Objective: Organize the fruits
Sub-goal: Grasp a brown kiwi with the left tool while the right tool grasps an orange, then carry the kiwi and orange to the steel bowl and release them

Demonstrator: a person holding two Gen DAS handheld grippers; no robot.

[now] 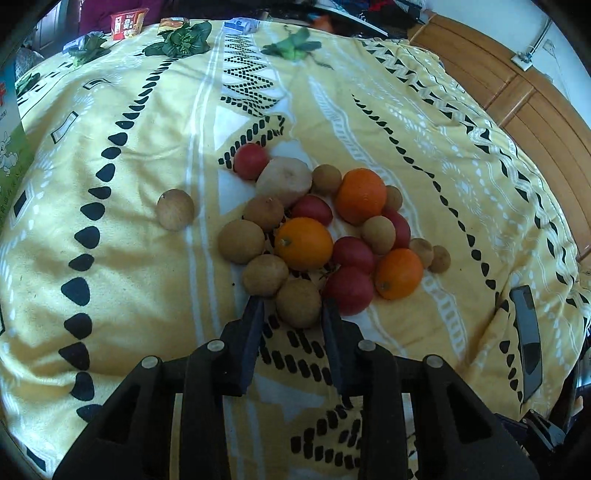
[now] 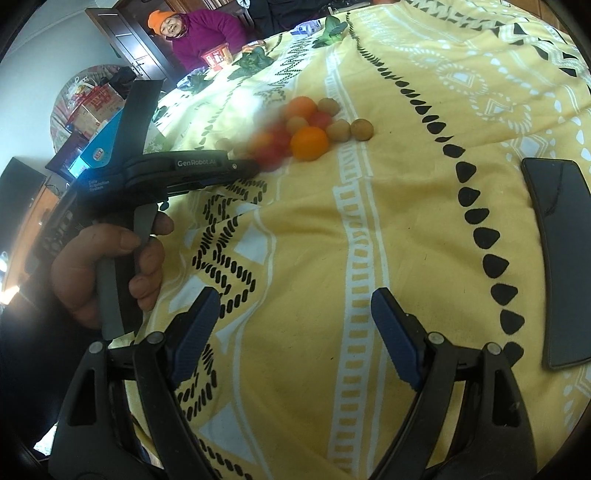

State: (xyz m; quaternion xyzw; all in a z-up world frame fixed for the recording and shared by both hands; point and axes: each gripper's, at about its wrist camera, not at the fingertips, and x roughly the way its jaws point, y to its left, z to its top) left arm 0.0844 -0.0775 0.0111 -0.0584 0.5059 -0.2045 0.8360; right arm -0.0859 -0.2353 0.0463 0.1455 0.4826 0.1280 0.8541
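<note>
A pile of fruit lies on the yellow patterned cloth [image 1: 147, 184]: three oranges, the middle one [image 1: 303, 243], several red fruits [image 1: 349, 290] and several small brown round fruits. My left gripper [image 1: 293, 304] is open, its fingertips on either side of a brown fruit [image 1: 298, 302] at the pile's near edge. One brown fruit [image 1: 175, 209] lies apart to the left. A pale pear-like fruit [image 1: 283, 181] sits at the back. In the right wrist view the pile [image 2: 309, 143] is far ahead. My right gripper [image 2: 293, 306] is open and empty above bare cloth.
A black phone [image 2: 557, 254] lies on the cloth to the right; it also shows in the left wrist view [image 1: 526, 332]. Leafy greens [image 1: 181, 40] and snack packets [image 1: 127, 23] sit at the far edge. A person in purple [image 2: 199, 29] sits beyond. Wooden panels [image 1: 517, 85] stand right.
</note>
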